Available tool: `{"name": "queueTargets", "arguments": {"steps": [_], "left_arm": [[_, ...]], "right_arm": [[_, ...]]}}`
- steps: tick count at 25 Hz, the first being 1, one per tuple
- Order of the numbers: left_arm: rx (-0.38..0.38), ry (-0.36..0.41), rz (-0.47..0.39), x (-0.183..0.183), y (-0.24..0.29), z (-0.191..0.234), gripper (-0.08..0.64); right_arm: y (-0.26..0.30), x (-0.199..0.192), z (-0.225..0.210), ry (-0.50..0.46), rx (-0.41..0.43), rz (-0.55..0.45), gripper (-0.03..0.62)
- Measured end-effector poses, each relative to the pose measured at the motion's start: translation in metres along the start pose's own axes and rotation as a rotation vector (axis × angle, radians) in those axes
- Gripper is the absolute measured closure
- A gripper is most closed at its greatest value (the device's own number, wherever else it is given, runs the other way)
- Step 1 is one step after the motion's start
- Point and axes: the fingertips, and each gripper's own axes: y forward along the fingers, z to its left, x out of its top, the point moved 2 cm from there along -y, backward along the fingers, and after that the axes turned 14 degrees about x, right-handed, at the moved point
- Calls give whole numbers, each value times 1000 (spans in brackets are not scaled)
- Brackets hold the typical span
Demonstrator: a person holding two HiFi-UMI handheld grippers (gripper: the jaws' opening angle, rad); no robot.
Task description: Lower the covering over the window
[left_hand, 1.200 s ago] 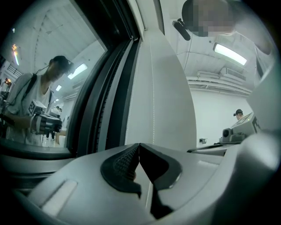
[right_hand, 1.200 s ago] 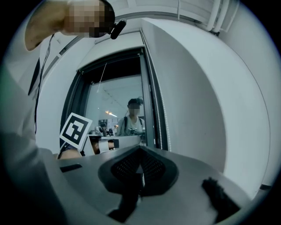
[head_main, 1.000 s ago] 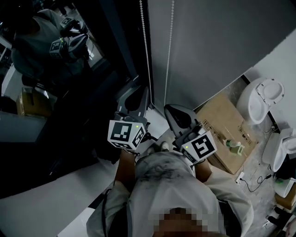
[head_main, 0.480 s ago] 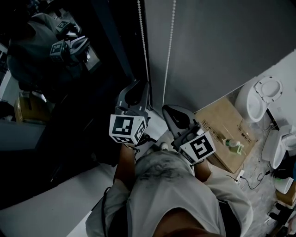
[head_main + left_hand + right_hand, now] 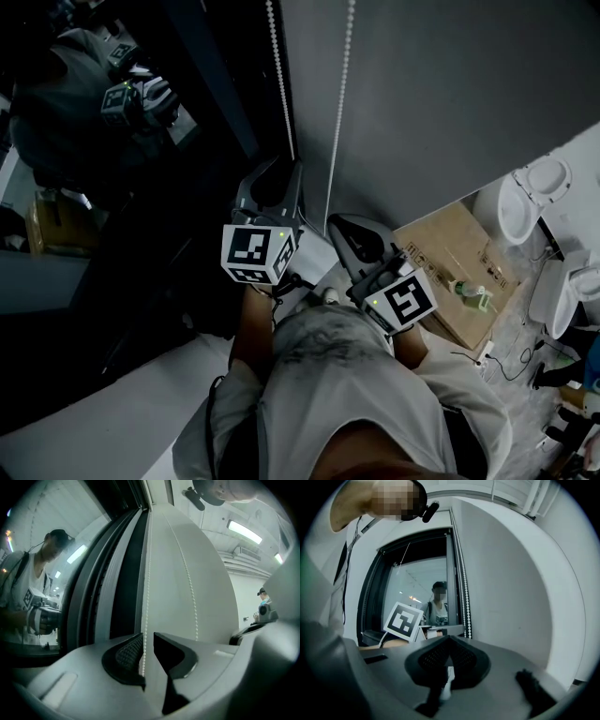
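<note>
**Head view: chain loose between the left jaws**

The left gripper is up at the left strand of the bead chain. Its jaws have just been opening and stand apart. The strand runs between them, close by the left pad, unpinched. The right gripper, just to its right, is closed on nothing. The chain hangs between the dark window at left and a grey panel at right. Whether that panel is the blind, I cannot tell.

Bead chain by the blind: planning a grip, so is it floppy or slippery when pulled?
Probably floppy: the bead chain hangs as two thin strands against the roller blind. Its small round beads may slip unless pinched firmly.
</note>
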Motion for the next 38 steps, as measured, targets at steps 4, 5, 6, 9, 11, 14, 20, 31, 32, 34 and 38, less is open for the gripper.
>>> {"name": "queueTargets", "arguments": {"steps": [4, 5, 6, 9, 11, 14, 20, 31, 32, 34, 38], "left_arm": [[4, 2, -1, 0, 5, 1, 479], [3, 4, -2, 0, 6, 0, 477], [3, 6, -2, 1, 7, 0, 476], [-1, 12, -5, 2, 11, 0, 474], [-9, 15, -9, 2, 13, -2, 476], [-21, 23, -11, 3, 15, -6, 477], [-41, 17, -20, 6, 19, -10, 483], [-86, -41, -37, 13, 5, -10, 555], [-91, -43, -35, 12, 2, -11, 554], [-103, -45, -30, 8, -4, -13, 554], [-126, -23, -27, 2, -18, -20, 554]], "right_arm": [[-1, 3, -2, -2, -1, -9, 575], [-2, 3, -3, -3, -4, -6, 575], [-2, 2, -4, -2, -5, -4, 575], [-4, 0, -6, -2, -10, 2, 575], [-3, 1, -7, -4, -10, -2, 575], [-2, 4, -5, -8, -6, -16, 575], [-5, 2, -4, -12, -15, -11, 575], [-8, 5, 2, -22, -29, -16, 575], [-7, 7, 4, -26, -24, -26, 575], [-5, 10, 7, -34, -12, -47, 575], [0, 12, 12, -43, 5, -53, 575]]}}
